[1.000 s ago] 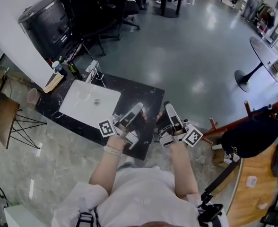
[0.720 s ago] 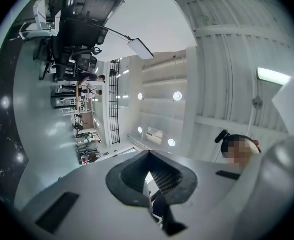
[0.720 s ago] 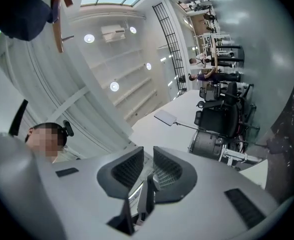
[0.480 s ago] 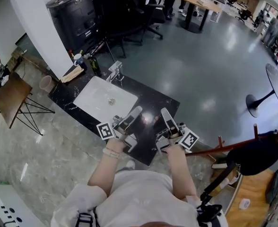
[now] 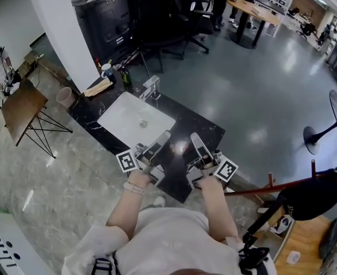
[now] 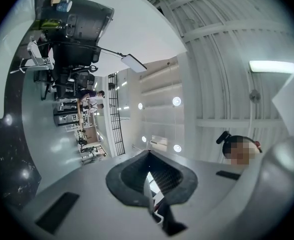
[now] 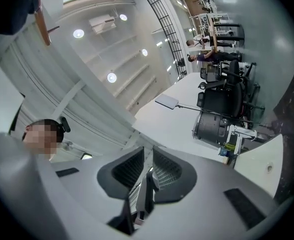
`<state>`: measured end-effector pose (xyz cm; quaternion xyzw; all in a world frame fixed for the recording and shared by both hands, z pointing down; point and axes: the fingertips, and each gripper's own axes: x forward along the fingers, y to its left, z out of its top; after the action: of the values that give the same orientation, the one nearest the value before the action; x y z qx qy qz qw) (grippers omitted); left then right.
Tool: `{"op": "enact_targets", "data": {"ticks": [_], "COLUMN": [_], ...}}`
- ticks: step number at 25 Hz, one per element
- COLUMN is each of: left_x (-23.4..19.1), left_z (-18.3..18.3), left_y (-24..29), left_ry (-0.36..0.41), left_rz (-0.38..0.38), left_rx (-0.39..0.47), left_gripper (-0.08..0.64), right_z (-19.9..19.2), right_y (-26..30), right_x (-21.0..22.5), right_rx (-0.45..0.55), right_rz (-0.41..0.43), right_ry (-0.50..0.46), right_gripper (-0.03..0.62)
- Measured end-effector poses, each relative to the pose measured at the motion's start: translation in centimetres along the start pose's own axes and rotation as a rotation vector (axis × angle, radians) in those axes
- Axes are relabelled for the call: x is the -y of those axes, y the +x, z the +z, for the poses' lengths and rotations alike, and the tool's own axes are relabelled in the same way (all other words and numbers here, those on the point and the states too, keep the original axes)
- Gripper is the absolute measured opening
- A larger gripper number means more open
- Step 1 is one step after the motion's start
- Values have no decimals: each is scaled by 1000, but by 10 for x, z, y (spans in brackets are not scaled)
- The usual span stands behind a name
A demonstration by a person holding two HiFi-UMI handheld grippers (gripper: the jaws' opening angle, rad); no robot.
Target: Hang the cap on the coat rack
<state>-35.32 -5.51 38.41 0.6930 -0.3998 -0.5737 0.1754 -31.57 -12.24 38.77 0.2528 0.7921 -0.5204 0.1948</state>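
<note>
Coat rack (image 5: pixel 254 190) runs off the right edge, cap (image 5: pixel 310 197) hanging on it. Left gripper (image 5: pixel 164 136) and right gripper (image 5: pixel 195 137) both closed, empty. Open floor (image 5: pixel 243 90) ahead.

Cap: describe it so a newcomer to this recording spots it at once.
Look at the lower right of the head view, right of the black sink counter, where a red-brown coat rack slants across. The cap is the rounded dark shape on it, the only soft thing among bare wooden pegs.
</note>
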Motion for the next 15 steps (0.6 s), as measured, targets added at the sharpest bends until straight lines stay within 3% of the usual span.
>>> {"op": "enact_targets", "data": {"ticks": [15], "left_x": [6], "left_z": [4], "left_y": [-10], "left_ry": [13], "left_rz": [16], "left_rx": [16], "left_gripper": [9], "right_z": [-17], "right_y": [4], "right_x": [3], "right_rx": [-46], "right_rz": [-32], "right_ry": [21], "right_gripper": [49]}}
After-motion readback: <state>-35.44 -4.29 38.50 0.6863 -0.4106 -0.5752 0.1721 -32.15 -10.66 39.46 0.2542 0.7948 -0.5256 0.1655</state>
